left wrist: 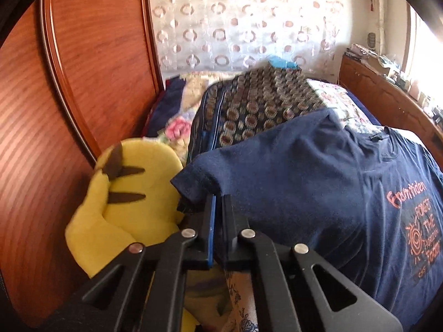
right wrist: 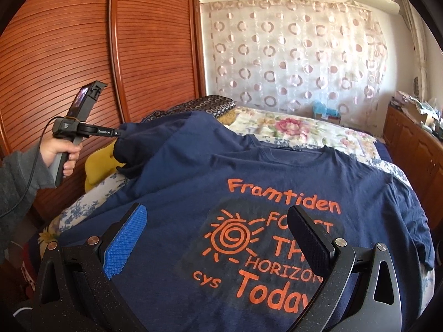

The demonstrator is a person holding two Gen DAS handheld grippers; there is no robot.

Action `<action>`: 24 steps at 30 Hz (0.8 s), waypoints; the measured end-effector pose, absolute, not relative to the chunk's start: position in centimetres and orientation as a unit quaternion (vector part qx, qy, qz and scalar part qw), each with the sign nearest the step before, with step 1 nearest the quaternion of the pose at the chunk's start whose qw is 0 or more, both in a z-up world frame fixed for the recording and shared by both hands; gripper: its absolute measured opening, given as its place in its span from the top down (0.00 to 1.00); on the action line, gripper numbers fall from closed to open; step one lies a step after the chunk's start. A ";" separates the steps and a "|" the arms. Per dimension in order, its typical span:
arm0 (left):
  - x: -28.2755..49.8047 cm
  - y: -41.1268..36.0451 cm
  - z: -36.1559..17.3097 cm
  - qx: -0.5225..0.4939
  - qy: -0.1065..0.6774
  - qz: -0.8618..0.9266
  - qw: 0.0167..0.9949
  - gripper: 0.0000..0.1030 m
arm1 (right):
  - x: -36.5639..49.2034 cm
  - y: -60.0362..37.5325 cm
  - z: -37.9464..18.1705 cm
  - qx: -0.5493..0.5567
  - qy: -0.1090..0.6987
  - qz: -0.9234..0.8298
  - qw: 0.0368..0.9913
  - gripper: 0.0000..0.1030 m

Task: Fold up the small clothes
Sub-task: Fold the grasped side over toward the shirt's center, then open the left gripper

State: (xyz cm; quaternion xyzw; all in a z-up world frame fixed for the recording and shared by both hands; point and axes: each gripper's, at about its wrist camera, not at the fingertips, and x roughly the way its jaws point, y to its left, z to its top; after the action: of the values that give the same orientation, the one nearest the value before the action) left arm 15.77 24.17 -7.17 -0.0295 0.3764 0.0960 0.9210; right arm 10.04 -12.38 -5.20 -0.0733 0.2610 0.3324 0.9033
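While the right gripper [right wrist: 218,238] is hovering with jaws spread over the print, the navy T-shirt [right wrist: 277,182] is lying chest-up on the bed [right wrist: 304,130]. Looking light and limp, it is best taken at hems or sleeves. Farther off, the left gripper [left wrist: 217,202] is pinching 1 sleeve [left wrist: 193,185].

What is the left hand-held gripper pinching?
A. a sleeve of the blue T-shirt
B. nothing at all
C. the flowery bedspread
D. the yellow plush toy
A: the left hand-held gripper is shut on the sleeve of the blue T-shirt, with the yellow plush toy lying apart beside it.
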 end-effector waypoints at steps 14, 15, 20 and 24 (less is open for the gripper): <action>15.4 13.2 2.8 0.024 0.284 -0.019 0.958 1.00 | 11.4 -14.3 -5.5 -0.059 0.265 0.309 0.911 0.00; 15.7 12.4 3.3 0.027 0.283 -0.027 0.958 1.00 | 11.5 -14.5 -5.4 -0.058 0.265 0.306 0.912 0.00; 17.7 6.9 4.3 0.050 0.296 -0.081 0.950 1.00 | 11.9 -16.0 -5.2 -0.052 0.263 0.289 0.919 0.00; 17.8 4.8 4.1 0.057 0.305 -0.114 0.944 0.73 | 12.4 -17.0 -5.3 -0.049 0.268 0.279 0.921 0.00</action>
State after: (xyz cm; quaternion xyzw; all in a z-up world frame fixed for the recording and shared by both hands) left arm 17.80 4.75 4.10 0.0565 0.3050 -0.1141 0.9438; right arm 12.42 -17.00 -5.31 -0.0493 0.2684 0.2786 0.9208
